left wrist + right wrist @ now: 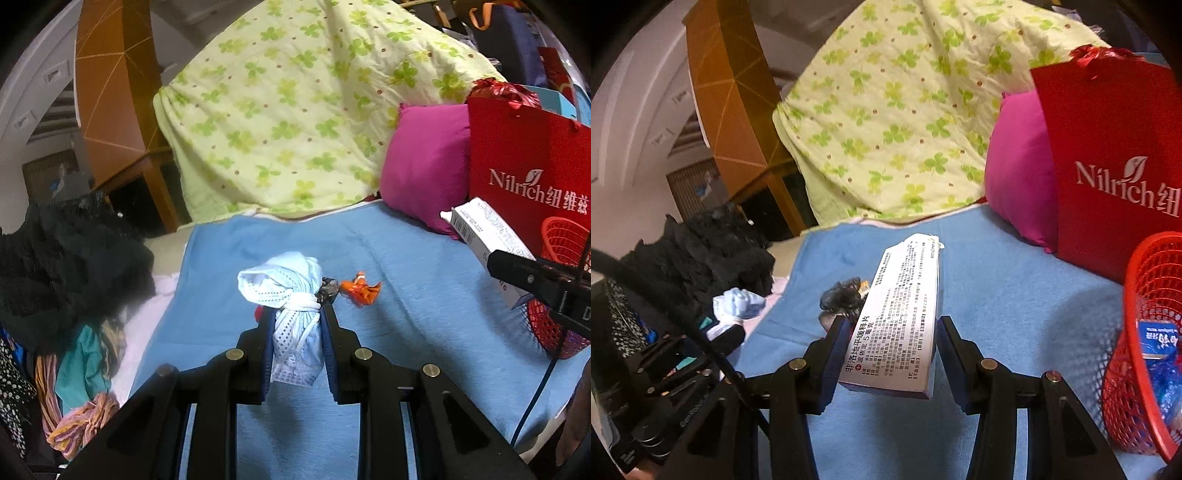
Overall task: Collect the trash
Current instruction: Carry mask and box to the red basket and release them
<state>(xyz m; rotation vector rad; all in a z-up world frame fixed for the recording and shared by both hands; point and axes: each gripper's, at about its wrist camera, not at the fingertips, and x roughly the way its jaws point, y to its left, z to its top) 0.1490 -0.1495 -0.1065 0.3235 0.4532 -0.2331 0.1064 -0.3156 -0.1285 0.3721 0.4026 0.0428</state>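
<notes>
My left gripper (297, 314) is shut on a knotted light-blue face mask (284, 284) and holds it above the blue sheet (406, 258). Just beyond it on the sheet lie a dark clump (329, 288) and a crumpled orange wrapper (360, 290). My right gripper (894, 325) is shut on a white printed medicine box (905, 306), also off the sheet. That box (484, 229) shows at the right of the left wrist view. A red mesh basket (1137, 295) stands to the right and holds blue wrappers (1160, 343). The mask (738, 304) appears at the left of the right wrist view.
A green clover quilt (295, 103) is heaped at the back of the bed. A magenta pillow (424, 166) and a red paper bag (528, 158) stand at the right. Dark clothes (66, 266) and coloured fabrics (81, 387) pile up off the left edge.
</notes>
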